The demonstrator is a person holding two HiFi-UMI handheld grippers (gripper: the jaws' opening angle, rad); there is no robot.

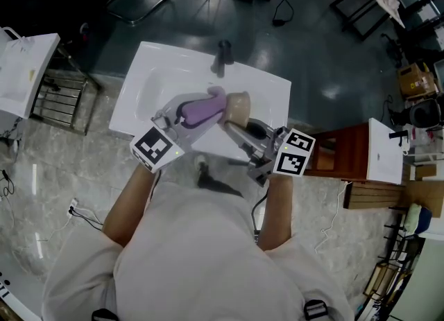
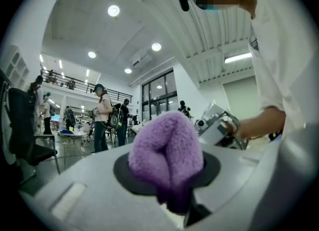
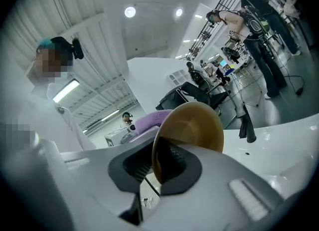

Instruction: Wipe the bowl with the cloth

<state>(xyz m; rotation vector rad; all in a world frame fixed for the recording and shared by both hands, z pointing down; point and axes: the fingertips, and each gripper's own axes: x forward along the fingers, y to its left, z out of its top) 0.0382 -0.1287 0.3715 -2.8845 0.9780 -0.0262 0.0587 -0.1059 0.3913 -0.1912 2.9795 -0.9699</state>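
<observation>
A tan bowl (image 1: 236, 107) is held on edge over the white sink (image 1: 159, 70), its rim pinched in my right gripper (image 1: 236, 129). In the right gripper view the bowl (image 3: 192, 125) stands upright between the dark pads, its outer side toward the camera. My left gripper (image 1: 186, 114) is shut on a purple fluffy cloth (image 1: 203, 108), which lies against the bowl's left side. In the left gripper view the bunched cloth (image 2: 168, 152) fills the gap between the jaws, and the right gripper (image 2: 219, 127) shows behind it. The purple cloth (image 3: 152, 120) peeks out behind the bowl in the right gripper view.
A black faucet (image 1: 224, 52) stands at the sink's far edge. A metal rack (image 1: 59, 98) and a white box (image 1: 24, 70) are to the left, a wooden stand (image 1: 343, 152) to the right. People stand far off in the hall (image 2: 102, 115).
</observation>
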